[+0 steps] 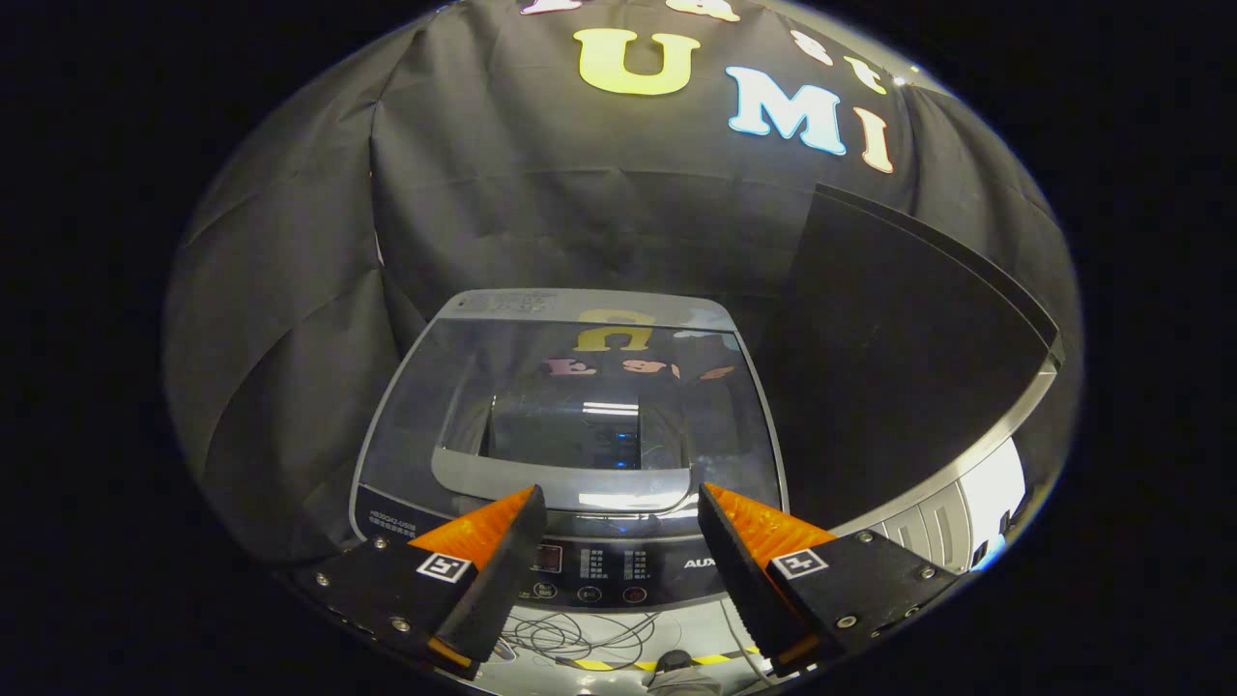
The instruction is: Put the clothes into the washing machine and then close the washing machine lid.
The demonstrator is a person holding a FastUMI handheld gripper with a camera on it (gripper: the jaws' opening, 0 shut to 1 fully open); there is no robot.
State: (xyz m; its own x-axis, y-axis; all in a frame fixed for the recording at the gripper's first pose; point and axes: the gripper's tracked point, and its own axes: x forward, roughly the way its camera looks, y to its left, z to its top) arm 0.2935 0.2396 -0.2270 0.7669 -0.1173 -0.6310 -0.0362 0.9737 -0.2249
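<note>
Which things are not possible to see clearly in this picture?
- Gripper view: drum contents under the closed washing machine lid, masked by reflections.
- Control panel markings: too small, partly behind the open claw.
- Cables on the floor: ends cut off by the fingers.

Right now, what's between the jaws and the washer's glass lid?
Gripper view: the washer's control panel lies between the open gripper and the closed glass lid.
</note>
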